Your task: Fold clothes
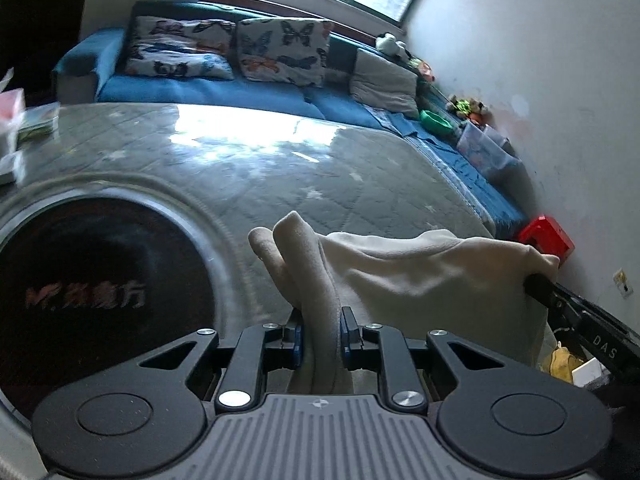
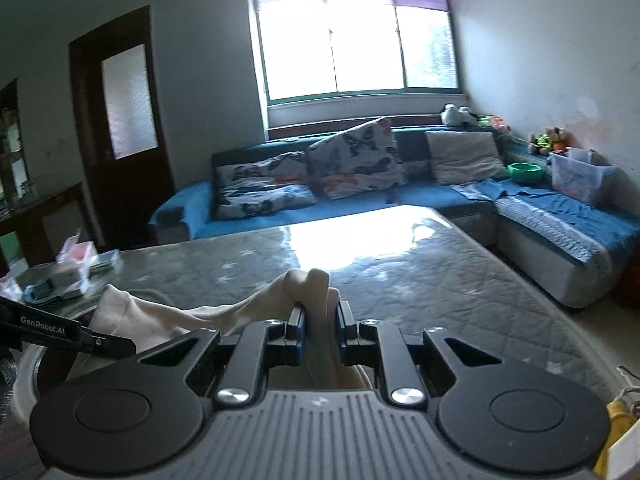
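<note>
1. The left gripper [image 1: 320, 332] is clamped on a bunched edge of a cream garment [image 1: 420, 276]; folds of the cloth poke out above its blue pads [image 1: 298, 338].
2. The right gripper [image 2: 320, 334] is likewise closed on another gathered part of the same cream garment [image 2: 168, 316], with a thick roll of fabric standing up between its jaws.
3. The garment hangs stretched between the two grippers, lifted over the near edge of the glass-topped table [image 1: 248, 160]. In the left wrist view the right gripper [image 1: 540, 284] shows at the cloth's far corner; in the right wrist view the left gripper [image 2: 108, 344] shows at the left.
4. Whether any of the cloth touches the table cannot be told; its lower part is hidden behind the gripper bodies.
5. Judged stage: the piece is probably being carried to the table to be spread, with no fold yet laid.
6. Risk: both grips hold wadded fabric rather than a clean edge, so a layer could slip free under tension and the garment would land lopsided.
7. Risk: the glossy tabletop may let the cloth slide when it is set down, so a crease would drift.
8. Risk: the round dark inset [image 1: 100, 288] and the small clutter [image 2: 76, 264] at the table's left could snag or crowd the cloth if it is laid too far that way.
9. Risk: uneven heights of the two hands would twist the span and put wrinkles into the first fold.
</note>
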{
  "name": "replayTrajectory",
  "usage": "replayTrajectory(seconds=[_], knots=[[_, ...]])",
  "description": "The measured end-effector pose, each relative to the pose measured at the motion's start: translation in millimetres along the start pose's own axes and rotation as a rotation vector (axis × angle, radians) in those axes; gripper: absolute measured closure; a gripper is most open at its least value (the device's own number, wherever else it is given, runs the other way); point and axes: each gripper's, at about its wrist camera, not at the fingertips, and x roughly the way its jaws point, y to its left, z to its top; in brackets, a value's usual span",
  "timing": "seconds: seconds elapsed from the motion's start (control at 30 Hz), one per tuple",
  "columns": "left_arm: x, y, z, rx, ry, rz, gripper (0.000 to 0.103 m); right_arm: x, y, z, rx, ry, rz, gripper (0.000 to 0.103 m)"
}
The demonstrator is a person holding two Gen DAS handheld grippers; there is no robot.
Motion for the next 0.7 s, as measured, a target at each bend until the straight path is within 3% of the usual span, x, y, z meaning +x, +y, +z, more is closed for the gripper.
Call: replayTrajectory(seconds=[0.33, 0.53, 0.57, 0.67, 0.7], knots=[[36.3, -5.3, -4.3, 0.033, 0.073, 0.016, 0.083, 25.4, -29.6, -14.4, 0.041, 0.068, -0.075, 0.089], [39.7, 0.6, -8.4, 0.044, 0.088, 0.051, 0.074, 36.2, -36.5, -24.7, 0.044, 0.104, -0.121, 0.084], [38.7, 0.8, -8.7, 0.050, 0.083, 0.062, 0.066, 36.3, -36.1, -25.0, 0.041, 0.102, -0.124, 0.084], [34.2, 1.0, -8.7, 0.068, 0.066, 0.084, 0.063, 36.4, -32.6, -24.8, 0.029, 0.099, -0.121, 0.084], [32.7, 1.1, -8.3, 0.070, 0.062, 0.089, 0.057, 37.9, -30.1, -24.0, 0.024, 0.101, -0.111, 0.082]])
